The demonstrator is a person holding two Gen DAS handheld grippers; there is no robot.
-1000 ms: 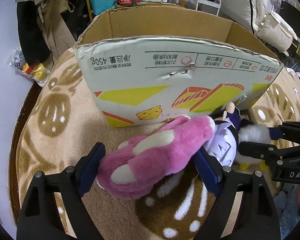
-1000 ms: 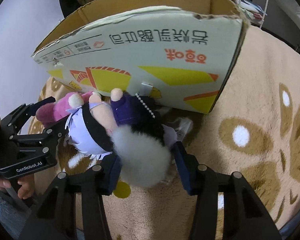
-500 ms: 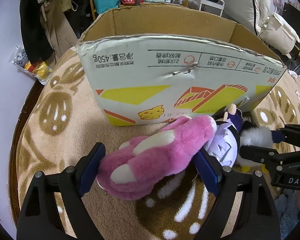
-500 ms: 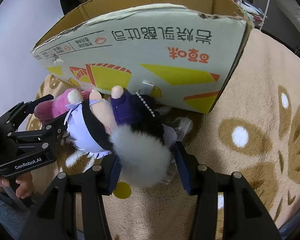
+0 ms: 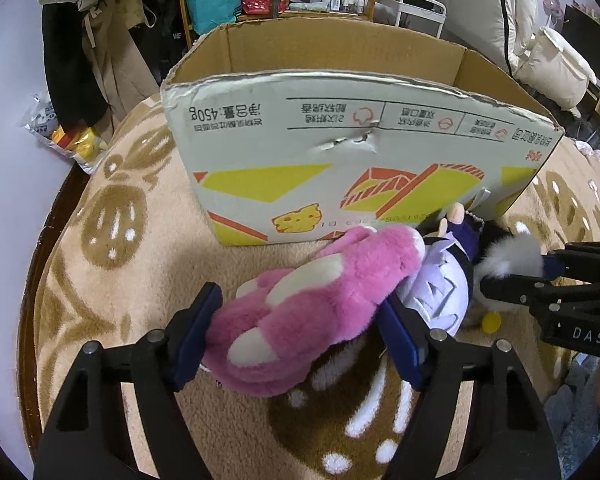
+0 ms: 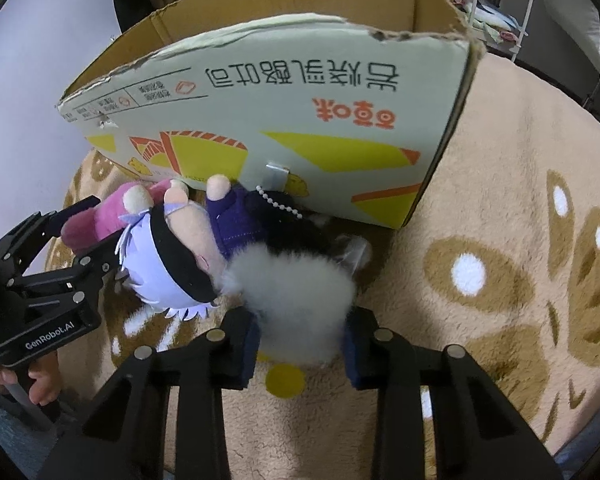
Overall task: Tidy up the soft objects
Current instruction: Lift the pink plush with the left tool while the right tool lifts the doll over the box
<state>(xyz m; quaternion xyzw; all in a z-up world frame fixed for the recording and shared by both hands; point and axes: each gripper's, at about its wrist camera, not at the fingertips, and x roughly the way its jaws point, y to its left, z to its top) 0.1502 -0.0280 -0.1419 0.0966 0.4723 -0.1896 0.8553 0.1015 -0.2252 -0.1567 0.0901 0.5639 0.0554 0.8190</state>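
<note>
Fingers of the left gripper (image 5: 300, 338) straddle the pink plush toy (image 5: 320, 308) and are closing on it, the blue pads touching its fur at either side but not yet visibly squeezing it. That toy lies on the tan patterned rug (image 5: 112, 280) with its long axis running slantwise from the near left pad away toward the foot of the cardboard box (image 5: 340, 152), so the pads meet it across its width near the paws. Beside it, touching its far end, lies the doll with lilac hair (image 6: 168, 272), head toward the left gripper and body toward the box. Its white fluffy tail (image 6: 300, 300) sits between the fingers of the right gripper (image 6: 300, 350), which are also closing, the pads already pressed into the fluff. Each gripper is the nearer one to its own toy. Both toys lie just in front of the box's printed wall, the open top above and beyond them, so a lift up and over looks like the coming move. Both look soft, light and compressible.
</note>
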